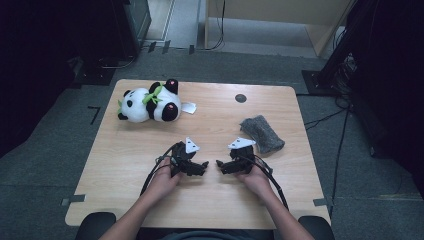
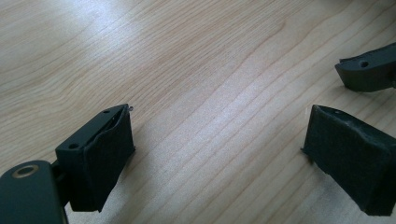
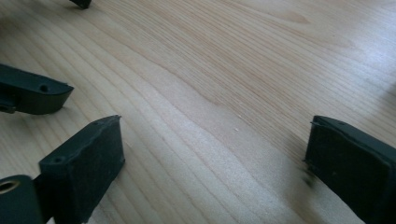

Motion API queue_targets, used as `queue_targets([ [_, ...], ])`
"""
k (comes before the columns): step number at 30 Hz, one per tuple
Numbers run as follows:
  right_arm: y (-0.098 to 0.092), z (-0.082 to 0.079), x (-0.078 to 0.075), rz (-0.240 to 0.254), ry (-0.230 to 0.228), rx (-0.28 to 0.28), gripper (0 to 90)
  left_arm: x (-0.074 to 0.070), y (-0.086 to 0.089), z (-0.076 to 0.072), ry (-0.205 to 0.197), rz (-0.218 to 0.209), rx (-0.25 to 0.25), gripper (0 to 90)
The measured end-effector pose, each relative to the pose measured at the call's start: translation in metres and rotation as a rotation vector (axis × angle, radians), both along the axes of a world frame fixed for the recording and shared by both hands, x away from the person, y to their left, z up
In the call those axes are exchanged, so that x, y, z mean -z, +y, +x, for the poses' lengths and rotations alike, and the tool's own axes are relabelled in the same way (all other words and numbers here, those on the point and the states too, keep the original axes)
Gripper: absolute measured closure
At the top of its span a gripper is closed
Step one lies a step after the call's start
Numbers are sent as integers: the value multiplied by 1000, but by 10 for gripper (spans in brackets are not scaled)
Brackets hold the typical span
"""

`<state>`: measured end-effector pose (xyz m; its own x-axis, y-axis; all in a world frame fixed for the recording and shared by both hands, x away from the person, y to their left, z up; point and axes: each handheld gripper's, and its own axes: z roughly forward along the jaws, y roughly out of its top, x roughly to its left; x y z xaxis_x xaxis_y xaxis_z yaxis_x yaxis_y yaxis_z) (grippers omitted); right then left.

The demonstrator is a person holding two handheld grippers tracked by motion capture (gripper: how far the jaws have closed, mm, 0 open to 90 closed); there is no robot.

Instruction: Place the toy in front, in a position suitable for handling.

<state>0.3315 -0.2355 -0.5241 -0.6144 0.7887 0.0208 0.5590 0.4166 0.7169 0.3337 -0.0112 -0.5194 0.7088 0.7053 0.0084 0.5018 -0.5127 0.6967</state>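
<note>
High view: left tongs [image 1: 204,165] and right tongs [image 1: 220,163] wide, empty, resting on tabletop [image 1: 210,115]; start pose, next reach grey cloth [image 1: 262,133]

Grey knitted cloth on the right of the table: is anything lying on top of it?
Nothing lies on the grey knitted cloth; it sits crumpled on the light wooden table. Whatever it covers underneath is hidden.
</note>
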Motion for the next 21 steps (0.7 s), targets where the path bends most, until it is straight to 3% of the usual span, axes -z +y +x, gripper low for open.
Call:
queue_targets([
  [21, -1, -2, 0, -2, 3, 16, 18, 0, 2, -1, -1, 0, 19, 79],
])
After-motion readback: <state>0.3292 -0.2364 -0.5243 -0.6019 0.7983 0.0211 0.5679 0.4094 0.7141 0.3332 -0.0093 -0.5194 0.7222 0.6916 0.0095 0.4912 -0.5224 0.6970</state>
